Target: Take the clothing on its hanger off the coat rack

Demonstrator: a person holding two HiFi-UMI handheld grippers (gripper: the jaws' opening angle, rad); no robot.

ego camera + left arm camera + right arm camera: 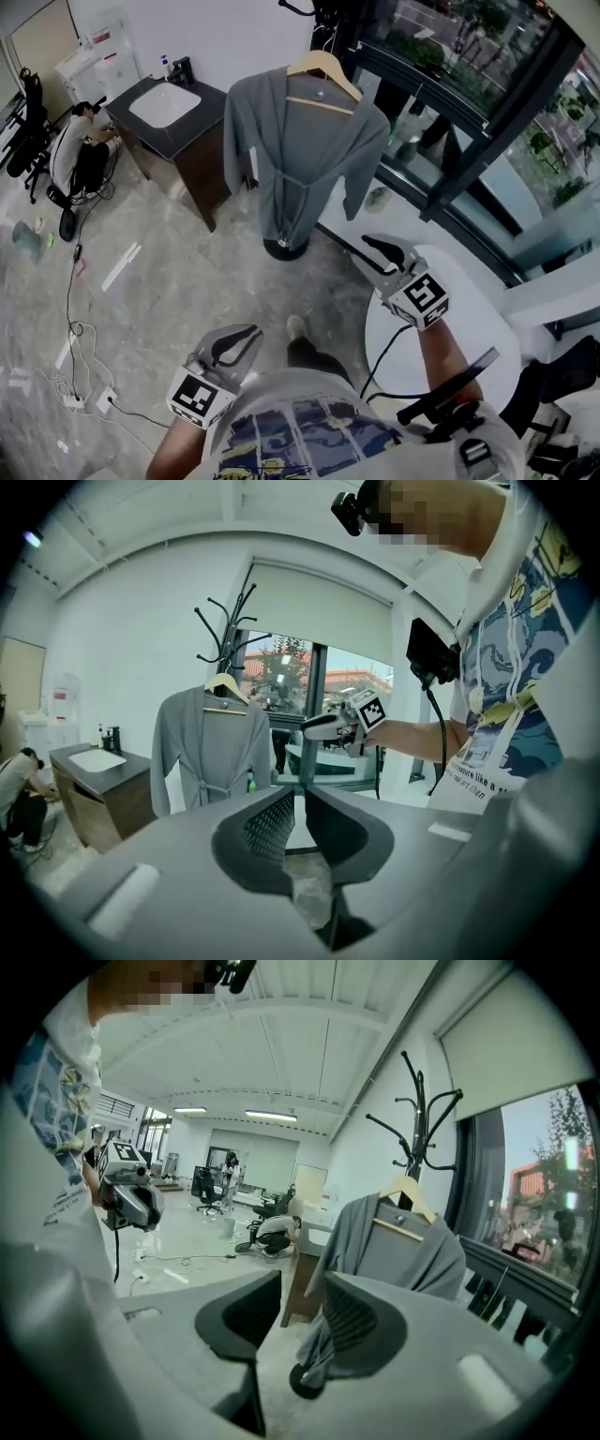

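Note:
A grey robe point(300, 150) hangs on a wooden hanger point(323, 67) from a black coat rack whose round base point(286, 248) stands on the floor ahead of me. My right gripper point(370, 246) is raised at the right, well short of the robe, open and with nothing between its jaws. In the right gripper view the robe point(403, 1260) and hanger point(405, 1194) lie just right of the jaw gap point(302, 1283). My left gripper point(246, 336) stays low near my body, shut and holding nothing. In the left gripper view the robe point(211, 747) is far off to the left.
A dark cabinet with a white sink point(169, 108) stands left of the rack, and a person point(80, 145) crouches beside it. A white round table point(441, 328) is at my right under the window wall. Cables and a power strip point(80, 398) lie on the floor at left.

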